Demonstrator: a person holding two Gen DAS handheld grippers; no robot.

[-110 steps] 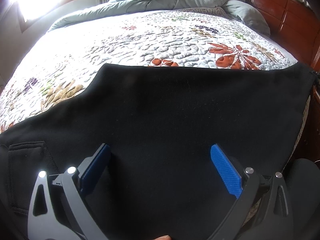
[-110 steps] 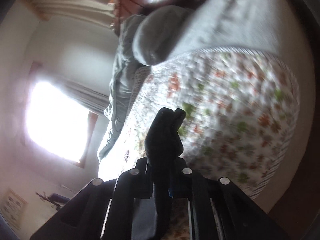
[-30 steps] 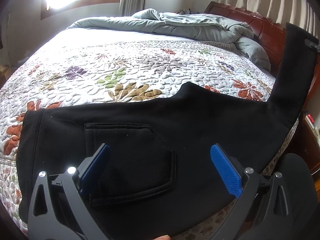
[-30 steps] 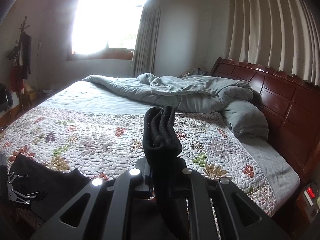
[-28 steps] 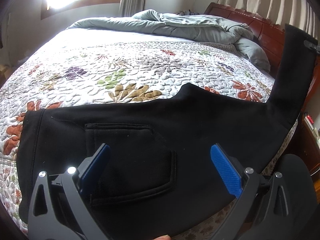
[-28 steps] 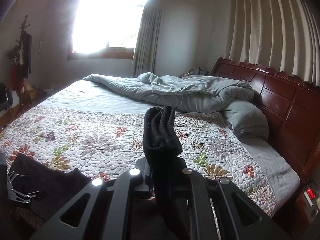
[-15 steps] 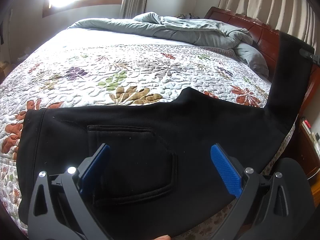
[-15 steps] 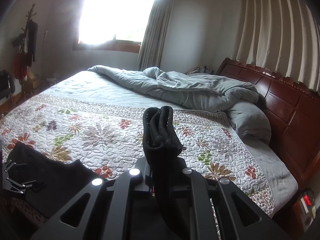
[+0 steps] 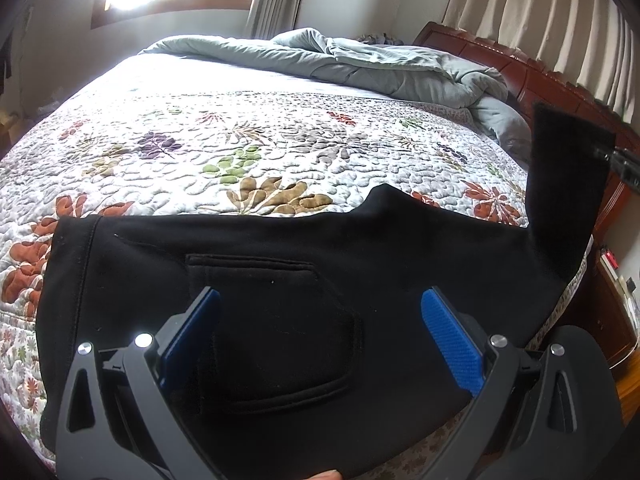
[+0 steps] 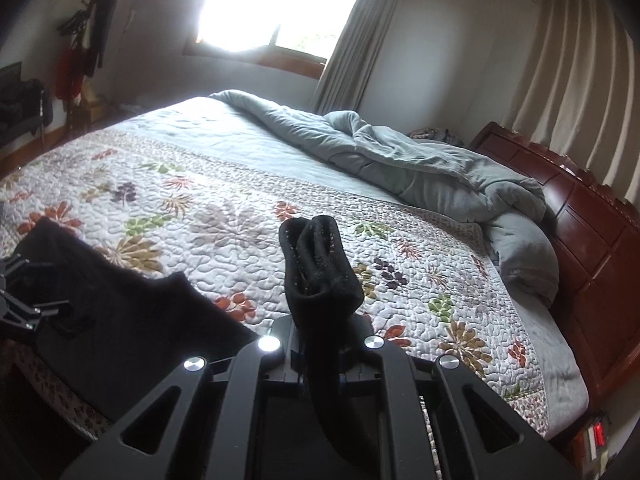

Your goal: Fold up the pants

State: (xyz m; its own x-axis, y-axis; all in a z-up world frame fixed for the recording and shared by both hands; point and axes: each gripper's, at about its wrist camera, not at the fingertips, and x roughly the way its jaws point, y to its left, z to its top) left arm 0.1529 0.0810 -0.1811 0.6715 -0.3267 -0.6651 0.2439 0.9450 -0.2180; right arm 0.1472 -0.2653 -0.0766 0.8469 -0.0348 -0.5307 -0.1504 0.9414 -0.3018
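The left gripper (image 9: pixel 320 336) hangs over the near edge of the bed with its blue pads (image 9: pixel 450 332) spread wide apart and nothing between them; the black pants (image 9: pixel 280 300) lie flat directly beneath and ahead of it, and whether the pads touch the cloth cannot be told. Just ahead of the left pad sits a stitched back pocket (image 9: pixel 276 320), and further out to that side runs the waistband edge (image 9: pixel 68 264). Beyond the fingertips the pants end in a straight edge with a small peak, past which the floral quilt (image 9: pixel 248 148) spreads away toward a rumpled grey duvet (image 9: pixel 360 64) at the far side. To the right of this gripper the leg end of the pants (image 9: pixel 564 184) rises off the quilt, lifted upright in front of the wooden headboard (image 9: pixel 560 84). In the right wrist view, the right gripper (image 10: pixel 320 364) has its jaws pressed together on that same leg end, a bunched wad of black fabric (image 10: pixel 316 268) standing up from between the fingers and trailing down behind them. To the left of this gripper the rest of the pants lies on the quilt, with the left gripper's dark frame (image 10: pixel 20 300) visible at the picture's edge. Ahead lies the quilt, then the duvet and a bright window (image 10: pixel 280 4).
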